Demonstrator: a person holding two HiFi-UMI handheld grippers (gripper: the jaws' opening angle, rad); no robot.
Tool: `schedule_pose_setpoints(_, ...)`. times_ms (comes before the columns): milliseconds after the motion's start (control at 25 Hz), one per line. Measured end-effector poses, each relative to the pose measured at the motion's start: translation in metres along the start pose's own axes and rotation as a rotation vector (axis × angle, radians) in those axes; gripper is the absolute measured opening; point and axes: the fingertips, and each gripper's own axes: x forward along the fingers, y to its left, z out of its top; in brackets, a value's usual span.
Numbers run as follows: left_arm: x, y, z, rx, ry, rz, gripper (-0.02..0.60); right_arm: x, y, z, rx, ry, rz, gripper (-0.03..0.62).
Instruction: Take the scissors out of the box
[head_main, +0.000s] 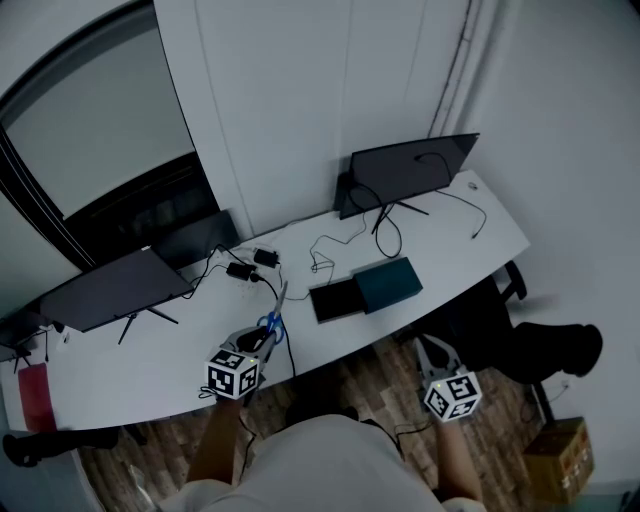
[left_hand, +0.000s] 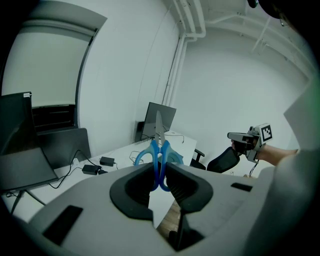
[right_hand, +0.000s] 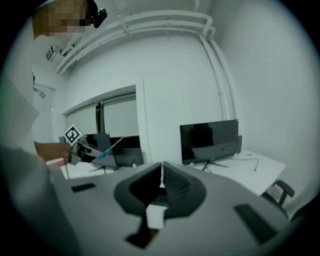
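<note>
My left gripper (head_main: 262, 340) is shut on a pair of scissors (head_main: 275, 318) with blue handles, held in the air above the front edge of the white desk (head_main: 130, 370). In the left gripper view the handles of the scissors (left_hand: 159, 157) sit between the jaws and the blades point up and away. The box (head_main: 387, 283) is a dark teal case lying mid-desk, with a black tray (head_main: 334, 299) beside it. My right gripper (head_main: 432, 350) hangs off the desk's front edge over the floor. Its jaws (right_hand: 161, 179) are shut with nothing between them.
Two dark monitors (head_main: 405, 172) (head_main: 110, 288) stand on the desk, one at the right and one at the left. Power bricks and cables (head_main: 250, 265) lie between them. A black office chair (head_main: 545, 350) stands at the right, and a cardboard box (head_main: 558, 455) is on the wood floor.
</note>
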Motion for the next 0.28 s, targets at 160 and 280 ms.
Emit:
schedule_pose_setpoints(160, 0.0003, 0.0048, 0.0023, -0.001, -0.004, 0.008, 0.106, 0.0023, -0.0005, -0.0013, 0.001, 0.005, 0.003, 0.034)
schedule_pose_setpoints(280, -0.0008, 0.0074, 0.0039, -0.004, -0.008, 0.013, 0.106, 0.0030, 0.0005, -0.0008, 0.001, 0.005, 0.005, 0.034)
